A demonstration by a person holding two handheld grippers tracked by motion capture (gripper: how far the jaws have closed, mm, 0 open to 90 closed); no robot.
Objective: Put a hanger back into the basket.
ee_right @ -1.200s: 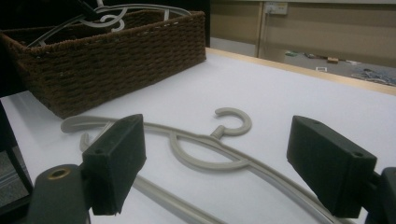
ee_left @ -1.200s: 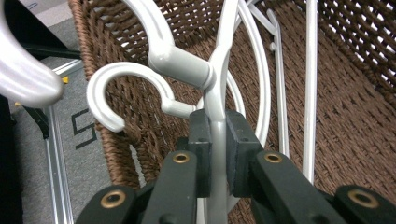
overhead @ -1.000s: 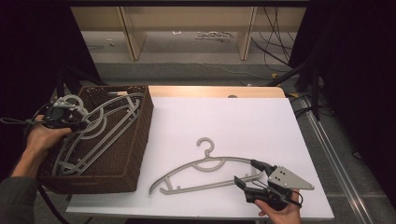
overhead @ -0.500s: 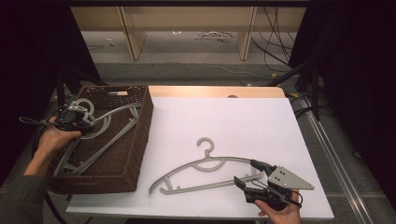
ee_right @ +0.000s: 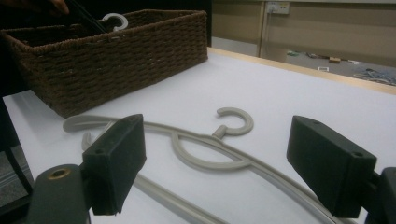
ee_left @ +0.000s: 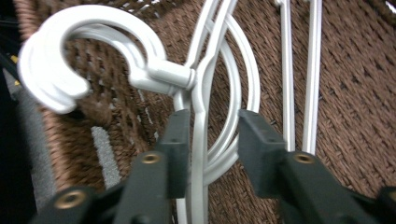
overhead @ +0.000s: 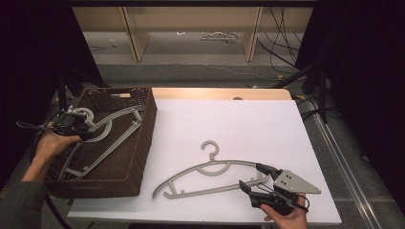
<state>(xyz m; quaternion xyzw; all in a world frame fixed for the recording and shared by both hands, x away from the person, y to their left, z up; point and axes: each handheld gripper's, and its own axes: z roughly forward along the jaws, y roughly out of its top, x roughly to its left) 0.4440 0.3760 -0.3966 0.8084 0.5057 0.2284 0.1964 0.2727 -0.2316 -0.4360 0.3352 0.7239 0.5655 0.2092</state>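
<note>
The white table (overhead: 248,124) is seen from above and from the near edge, looking forward and down. The left gripper view is held very close over the wicker basket (ee_left: 355,93), facing down into it at the hangers. The right gripper view is set low at the table's near right corner, facing across toward the basket (ee_right: 116,56), which is shared by all three views.

One hanger (overhead: 102,136) lies in the basket (overhead: 143,143); another hanger (overhead: 210,174) lies on the table (overhead: 248,124), right of it.
</note>
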